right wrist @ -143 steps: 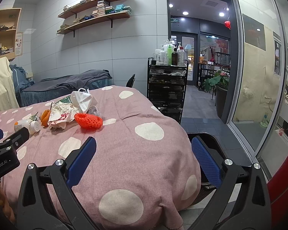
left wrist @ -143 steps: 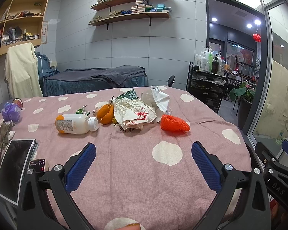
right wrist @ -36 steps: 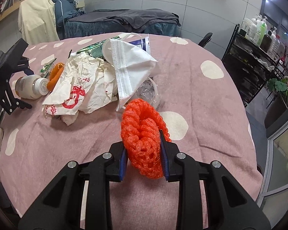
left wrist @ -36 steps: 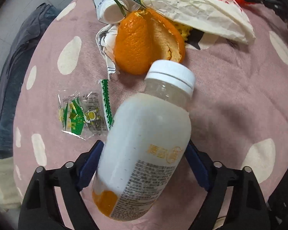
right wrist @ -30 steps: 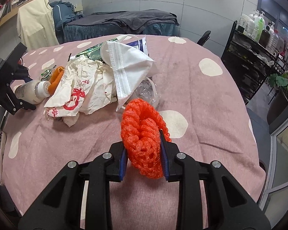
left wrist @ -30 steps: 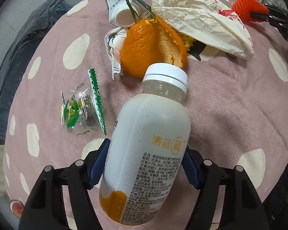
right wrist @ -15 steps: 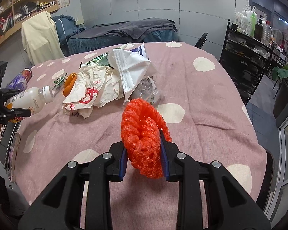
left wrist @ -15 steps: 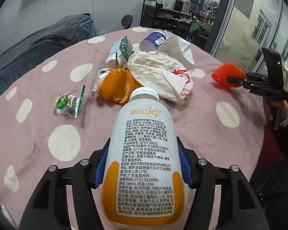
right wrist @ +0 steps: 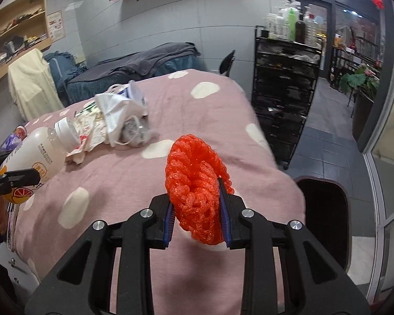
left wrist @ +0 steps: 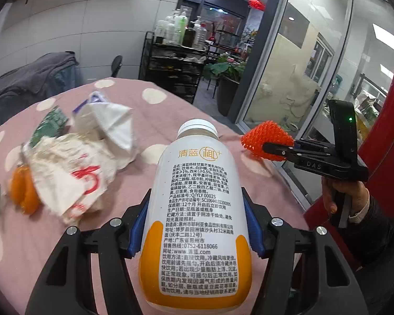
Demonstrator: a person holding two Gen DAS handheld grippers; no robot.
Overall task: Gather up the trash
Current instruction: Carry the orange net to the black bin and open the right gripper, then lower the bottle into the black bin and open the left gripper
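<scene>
Two pieces of trash hang above the polka-dot counter (left wrist: 252, 181): the white drink bottle (left wrist: 197, 210), clamped in the left gripper (left wrist: 194, 225) fingers over the near edge, and the orange foam fruit net (right wrist: 197, 186), squeezed in the right gripper (right wrist: 197, 223) fingers over the right edge.

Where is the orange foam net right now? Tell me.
The orange foam net is clamped in the right tool, off the table; in the left wrist view it sits right of the bottle.
</scene>
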